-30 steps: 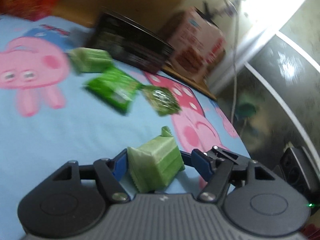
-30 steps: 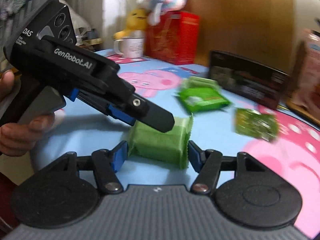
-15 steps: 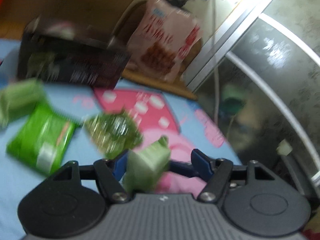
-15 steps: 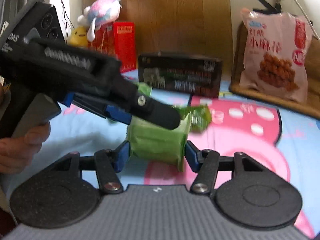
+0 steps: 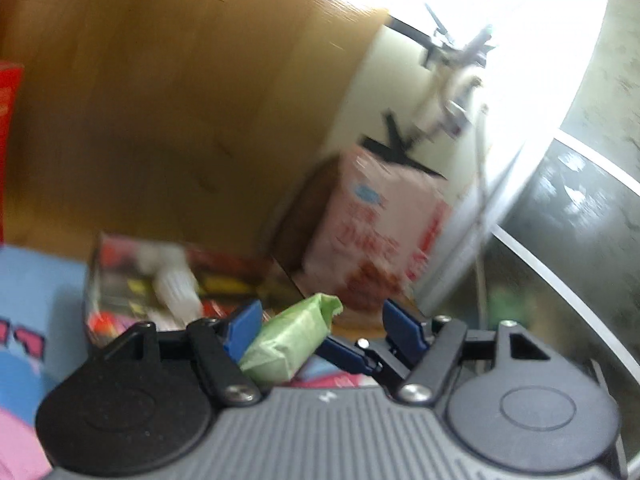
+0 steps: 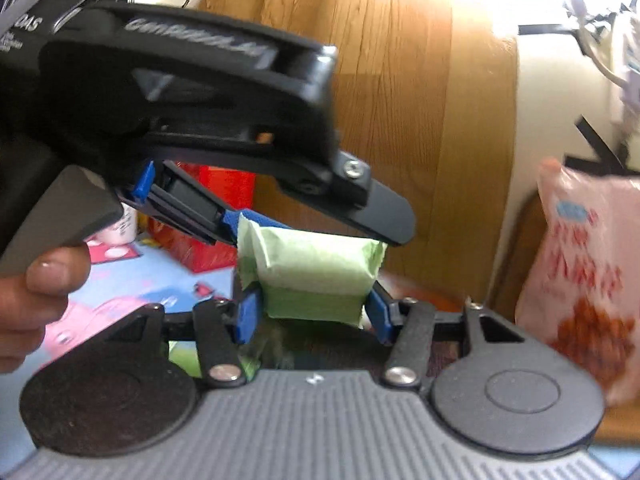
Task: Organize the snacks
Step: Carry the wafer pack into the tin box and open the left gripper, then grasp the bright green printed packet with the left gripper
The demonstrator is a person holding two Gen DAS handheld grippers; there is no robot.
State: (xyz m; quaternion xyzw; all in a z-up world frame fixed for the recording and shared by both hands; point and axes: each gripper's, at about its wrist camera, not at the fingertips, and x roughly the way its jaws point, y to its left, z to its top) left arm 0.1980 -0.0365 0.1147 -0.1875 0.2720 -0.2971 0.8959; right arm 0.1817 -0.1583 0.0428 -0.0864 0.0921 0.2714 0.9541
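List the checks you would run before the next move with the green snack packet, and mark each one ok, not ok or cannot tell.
1. Right gripper grips the green packet: ok. Both pads press on its sides, and the jaws have just been closing.
2. Left gripper grips it too: not ok. One pad touches the packet and the other stands apart.
3. Packet sits level: not ok. It is tilted in the left wrist view.
4. Packet is off the cloth: ok. It is raised.
5. Drop spot is chosen: cannot tell. A pink snack bag and a dark box lie ahead.
6. View is sharp: not ok. It is blurred.
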